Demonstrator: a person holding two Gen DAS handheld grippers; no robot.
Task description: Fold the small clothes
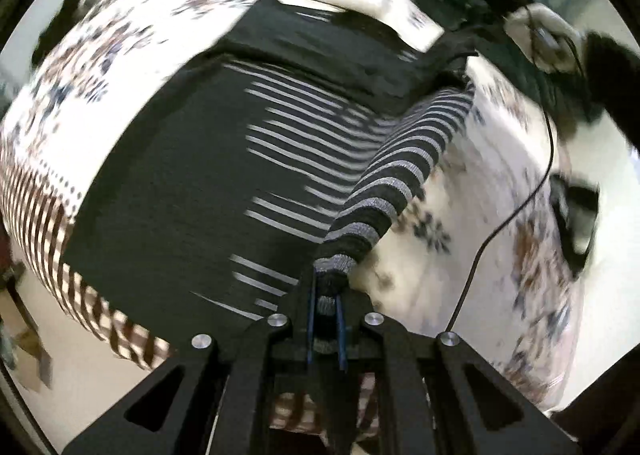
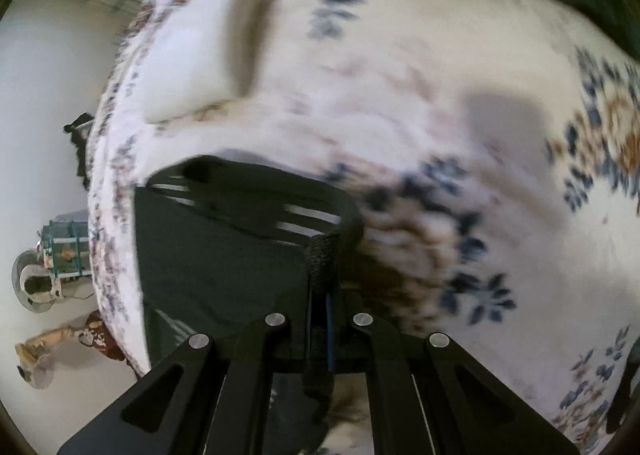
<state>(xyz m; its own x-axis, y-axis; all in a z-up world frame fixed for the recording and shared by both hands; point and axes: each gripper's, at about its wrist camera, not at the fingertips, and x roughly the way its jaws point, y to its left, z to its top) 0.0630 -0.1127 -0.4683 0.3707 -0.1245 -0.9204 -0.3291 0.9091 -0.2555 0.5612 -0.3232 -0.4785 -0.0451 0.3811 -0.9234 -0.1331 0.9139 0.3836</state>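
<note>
Black linkage bars fill the bottom of both wrist views, and between them each pair of jaws is pressed together on cloth. Left gripper [image 1: 325,309] pinches a striped grey-and-black edge of the garment [image 1: 180,183], which runs up from the jaws as a taut, twisted ridge toward the far side; the rest of the dark top, with thin pale stripes across its middle, lies spread on the floral bedspread [image 1: 492,191]. Right gripper [image 2: 320,275] pinches a dark knitted edge of the same garment [image 2: 216,263], whose body hangs or lies to the left of the jaws over the bedspread [image 2: 400,75]. A white pillow [image 2: 208,55] sits further off on the bed, and a thin black cable [image 1: 520,191] trails across the bedspread to the right of the striped ridge. Both views are smeared with motion blur, so fine detail of the grips is hard to read. Judging from this, the risks are several: each pinch looks shallow, right at the hem, so a quick pull could drag the knit out of one pair of jaws and let that corner drop; the twist in the striped edge may carry into the fold and leave it lopsided; and the lifted cloth could snag the cable if it sweeps that way.
</note>
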